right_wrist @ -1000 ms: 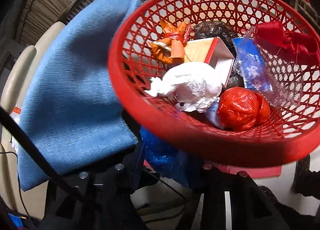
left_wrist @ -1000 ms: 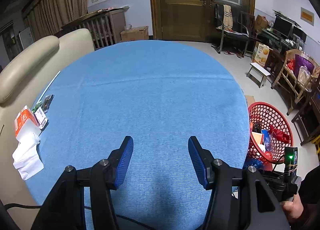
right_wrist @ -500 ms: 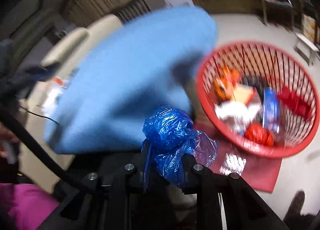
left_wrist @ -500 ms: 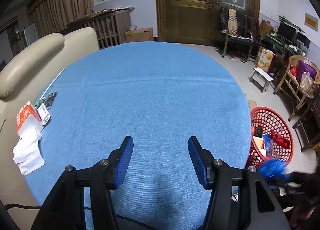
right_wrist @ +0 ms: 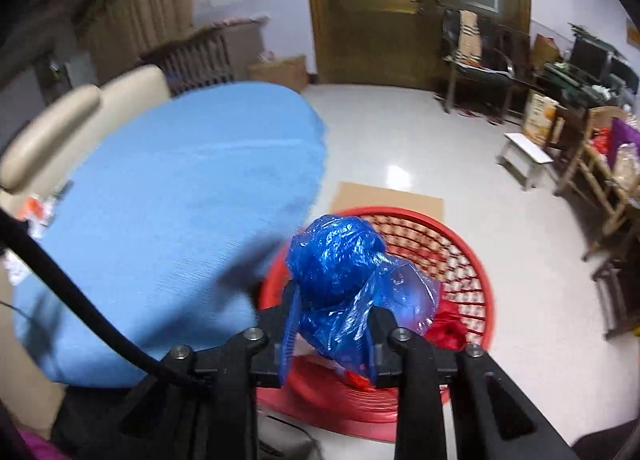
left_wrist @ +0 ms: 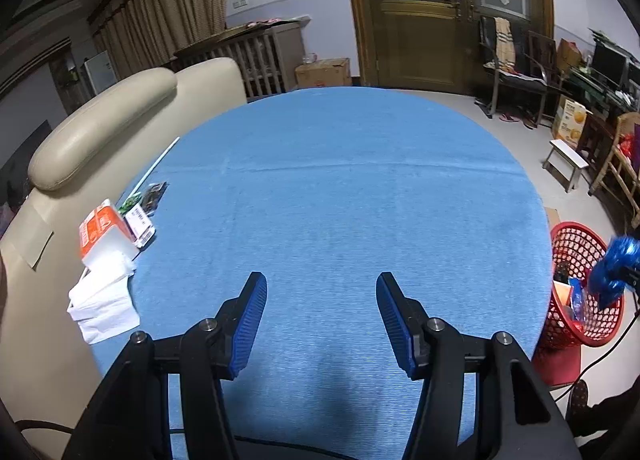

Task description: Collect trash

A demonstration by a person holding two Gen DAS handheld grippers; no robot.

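A: What kind of place is this?

B: A lived-in home, likely a sitting room. A carved brown wooden double door with patterned glass panes (left_wrist: 444,8) fills the far wall, and long beige pleated curtains (left_wrist: 168,8) hang at left.

A: What furniture is there?

B: A cream leather sofa (left_wrist: 100,132) beside a round table under a blue cloth (left_wrist: 340,188), a small white wooden stool (left_wrist: 566,158), a dark chair draped with a striped scarf (left_wrist: 508,64), cardboard boxes, and pale glossy floor tiles (right_wrist: 400,148).

Ahead of the tool a round table under a blue cloth (left_wrist: 340,200) fills the room, a cream sofa (left_wrist: 100,132) to its left, wooden double doors (left_wrist: 444,12) beyond.
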